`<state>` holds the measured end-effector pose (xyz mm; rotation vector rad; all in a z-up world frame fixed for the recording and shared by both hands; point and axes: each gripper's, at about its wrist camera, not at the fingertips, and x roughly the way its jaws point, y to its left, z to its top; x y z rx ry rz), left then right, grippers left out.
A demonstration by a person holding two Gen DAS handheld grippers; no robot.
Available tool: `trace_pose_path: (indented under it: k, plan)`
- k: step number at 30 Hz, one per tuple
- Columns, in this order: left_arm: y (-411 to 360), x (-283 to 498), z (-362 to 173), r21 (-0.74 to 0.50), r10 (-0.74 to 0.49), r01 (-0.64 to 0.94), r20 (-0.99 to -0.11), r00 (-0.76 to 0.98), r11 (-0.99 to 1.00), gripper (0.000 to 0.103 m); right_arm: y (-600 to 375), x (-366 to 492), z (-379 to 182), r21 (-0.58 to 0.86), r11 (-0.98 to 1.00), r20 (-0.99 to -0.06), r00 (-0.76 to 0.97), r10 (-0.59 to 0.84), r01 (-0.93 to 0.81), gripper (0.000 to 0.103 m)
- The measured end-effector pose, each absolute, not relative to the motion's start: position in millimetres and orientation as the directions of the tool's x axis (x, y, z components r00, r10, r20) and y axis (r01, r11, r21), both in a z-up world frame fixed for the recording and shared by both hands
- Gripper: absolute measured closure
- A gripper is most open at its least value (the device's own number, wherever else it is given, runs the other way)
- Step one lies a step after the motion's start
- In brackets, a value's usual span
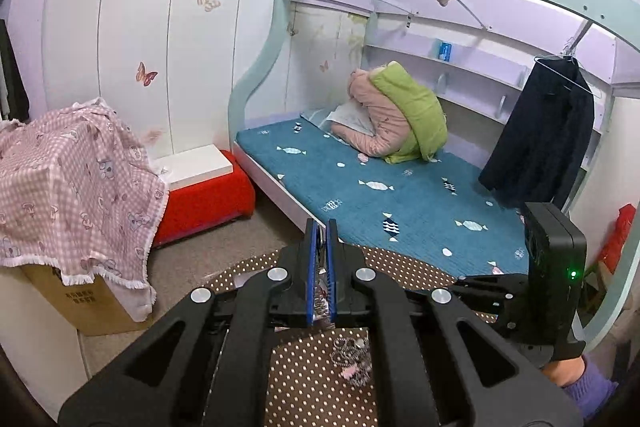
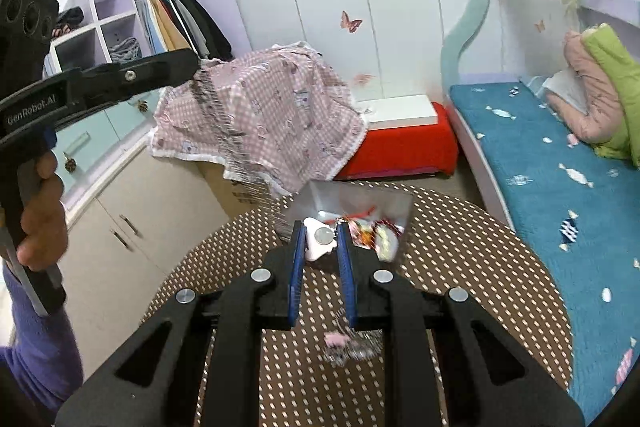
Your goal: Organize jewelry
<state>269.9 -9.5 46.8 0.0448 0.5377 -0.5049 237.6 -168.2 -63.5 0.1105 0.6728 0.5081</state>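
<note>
Both tongs sit low in their frames. In the left wrist view the left gripper [image 1: 321, 231] has its blue pads pressed nearly together on a blurred, glittery piece of jewelry [image 1: 321, 297] hanging between them. In the right wrist view that same piece shows as a long sparkling strand [image 2: 224, 135] dangling from the left gripper's tip at the upper left down toward the frame's centre. The right gripper [image 2: 319, 239] pinches a white piece with a round silver centre [image 2: 320, 241] between its pads, just in front of an open grey tray [image 2: 352, 197] holding colourful bits. More jewelry, a dark beaded cluster with a pink charm [image 1: 352, 359], lies on the brown polka-dot table [image 1: 304, 387] at the bottom centre of both views. Beyond, a blue bed [image 1: 400, 179] fills the right side and a pink checked cloth [image 1: 68, 179] drapes a cardboard box [image 1: 92, 303] at left.
</note>
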Motion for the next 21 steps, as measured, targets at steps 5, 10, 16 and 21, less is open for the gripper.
trace_pose_path:
  k: [5, 10, 16, 21]
  plan:
    - [-20, 301, 33, -0.089, -0.44, 0.471, -0.536, 0.72, 0.878, 0.099, -165, 262, -67, 0.306, 0.857, -0.572, 0.639, 0.514, -0.415, 0.088]
    - [-30, 332, 1, -0.112, -0.436, 0.466, -0.592, 0.678, 0.877, 0.099, -163, 279, -79, 0.33, 0.853, -0.59, 0.618, 0.52, -0.404, 0.088]
    - [-31, 361, -55, -0.128, -0.398, 0.434, -0.678, 0.618, 0.892, 0.098, -164, 296, -101, 0.363, 0.852, -0.627, 0.578, 0.523, -0.378, 0.088]
    - [-27, 376, -97, -0.109, -0.343, 0.396, -0.734, 0.586, 0.912, 0.098, -161, 310, -117, 0.373, 0.854, -0.656, 0.548, 0.519, -0.362, 0.088]
